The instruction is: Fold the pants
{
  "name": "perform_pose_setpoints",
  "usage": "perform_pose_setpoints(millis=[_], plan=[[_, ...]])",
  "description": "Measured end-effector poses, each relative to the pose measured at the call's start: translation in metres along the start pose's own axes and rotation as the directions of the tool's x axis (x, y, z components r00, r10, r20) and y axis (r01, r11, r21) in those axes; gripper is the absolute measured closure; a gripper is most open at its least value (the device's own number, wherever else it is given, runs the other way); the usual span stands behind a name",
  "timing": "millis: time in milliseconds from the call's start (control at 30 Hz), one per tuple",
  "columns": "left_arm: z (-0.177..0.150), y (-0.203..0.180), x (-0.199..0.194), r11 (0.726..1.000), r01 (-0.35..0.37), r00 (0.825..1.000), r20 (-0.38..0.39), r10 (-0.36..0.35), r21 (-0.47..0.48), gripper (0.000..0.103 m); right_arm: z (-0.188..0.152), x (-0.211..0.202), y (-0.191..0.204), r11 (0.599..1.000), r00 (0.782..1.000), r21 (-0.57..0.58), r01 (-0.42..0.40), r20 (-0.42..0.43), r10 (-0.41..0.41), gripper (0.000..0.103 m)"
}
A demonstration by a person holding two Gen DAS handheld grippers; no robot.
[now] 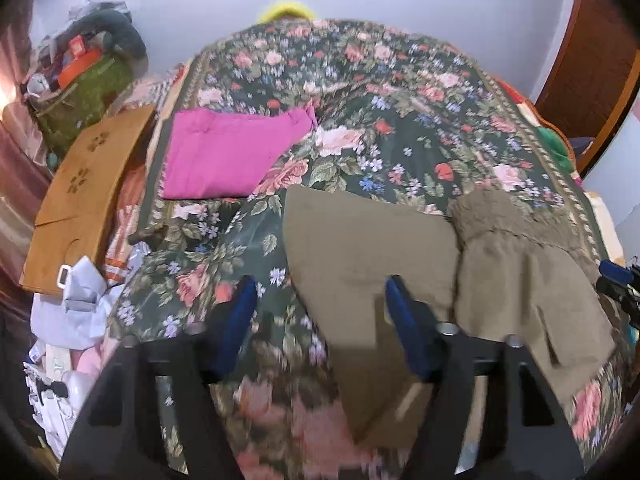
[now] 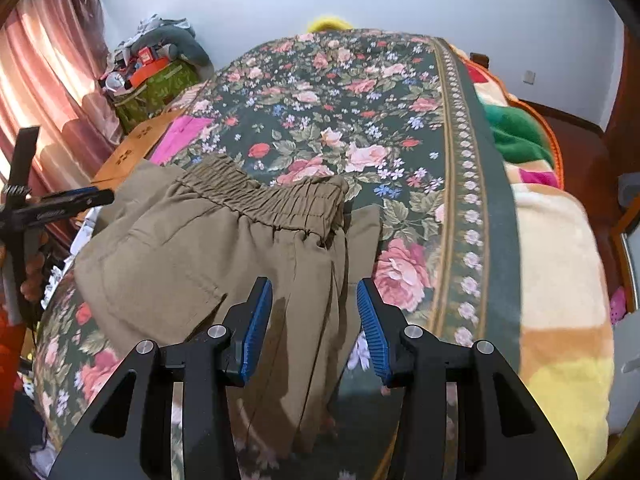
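Note:
Olive-brown pants [image 1: 400, 256] lie on the floral bedspread [image 1: 360, 92], legs folded over toward the elastic waistband [image 2: 264, 196]. My left gripper [image 1: 320, 312] is open above the bed, its right finger over the pants' left edge, holding nothing. My right gripper [image 2: 314, 320] is open just above the pants [image 2: 192, 248] near their right side, holding nothing. The left gripper shows at the left edge of the right wrist view [image 2: 60, 204]. The right gripper shows at the right edge of the left wrist view [image 1: 616, 280].
A folded magenta garment [image 1: 228, 156] lies on the bed's far left. A wooden board [image 1: 80, 200] and a cluttered green bag [image 1: 88, 92] stand left of the bed. Colourful blankets [image 2: 560, 280] lie along the right side. A white wall is behind.

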State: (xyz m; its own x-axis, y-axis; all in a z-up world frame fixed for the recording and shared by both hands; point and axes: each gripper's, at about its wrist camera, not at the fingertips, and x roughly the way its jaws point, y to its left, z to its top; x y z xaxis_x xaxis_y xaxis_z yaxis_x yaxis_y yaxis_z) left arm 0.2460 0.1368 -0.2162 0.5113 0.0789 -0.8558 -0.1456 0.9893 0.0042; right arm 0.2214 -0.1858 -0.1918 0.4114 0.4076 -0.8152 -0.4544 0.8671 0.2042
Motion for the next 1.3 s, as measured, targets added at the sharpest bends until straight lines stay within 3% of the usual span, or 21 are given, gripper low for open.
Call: perform_pose_setpoints(millis=[33,133,333,467,600,767,933,1067,1133,1233,1300], plan=[[0.003,0.002,0.009,1.0,-0.006,1.0,-0.02,0.006,-0.002,0.052,0.0,0.007,0.0,1.0,1.0,-0.006,0.004,-0.018,-0.004,0.063],[0.004,0.012,0.034,1.0,-0.027,0.997,-0.067,0.027,-0.008,0.053,-0.002,0.017,-0.003,1.0,0.999,-0.007,-0.003,-0.045,0.003,0.063],[-0.002,0.021,0.029,0.998,-0.059,0.997,-0.045,0.058,-0.003,0.051,0.002,0.013,-0.015,0.999,0.998,0.026,-0.021,-0.056,0.022,0.063],[0.0,0.028,0.024,0.999,0.022,0.997,-0.066,-0.025,-0.039,0.051,0.006,0.02,-0.013,1.0,0.995,0.012,-0.018,-0.093,0.019,0.059],[-0.002,0.019,0.033,0.991,0.125,0.982,-0.135,-0.13,-0.05,0.048,0.01,0.032,-0.019,0.999,0.992,0.043,-0.018,-0.126,0.024,0.049],[-0.005,-0.002,0.039,0.996,0.09,0.987,-0.138,-0.087,0.014,0.048,0.014,0.043,-0.035,0.988,0.985,0.138,-0.069,-0.145,0.089,0.045],[0.002,-0.003,0.046,0.983,0.181,0.969,-0.17,-0.181,-0.018,0.045,0.018,0.054,-0.034,0.985,0.98,0.139,-0.097,-0.16,0.119,0.045],[0.006,-0.007,0.05,0.985,0.173,0.972,-0.162,-0.173,-0.018,0.045,0.019,0.063,-0.031,0.984,0.98,0.145,-0.1,-0.159,0.123,0.054],[0.006,-0.007,0.05,0.984,0.175,0.973,-0.15,-0.176,-0.024,0.051,0.019,0.063,-0.028,0.987,0.98,0.128,-0.101,-0.157,0.121,0.062],[0.008,-0.011,0.048,0.977,0.21,0.966,-0.146,-0.213,-0.03,0.077,0.019,0.061,-0.027,0.985,0.981,0.129,-0.117,-0.14,0.134,0.077],[0.009,-0.015,0.046,0.981,0.195,0.971,-0.135,-0.195,-0.013,0.083,0.02,0.059,-0.022,0.988,0.985,0.109,-0.105,-0.126,0.119,0.082]])
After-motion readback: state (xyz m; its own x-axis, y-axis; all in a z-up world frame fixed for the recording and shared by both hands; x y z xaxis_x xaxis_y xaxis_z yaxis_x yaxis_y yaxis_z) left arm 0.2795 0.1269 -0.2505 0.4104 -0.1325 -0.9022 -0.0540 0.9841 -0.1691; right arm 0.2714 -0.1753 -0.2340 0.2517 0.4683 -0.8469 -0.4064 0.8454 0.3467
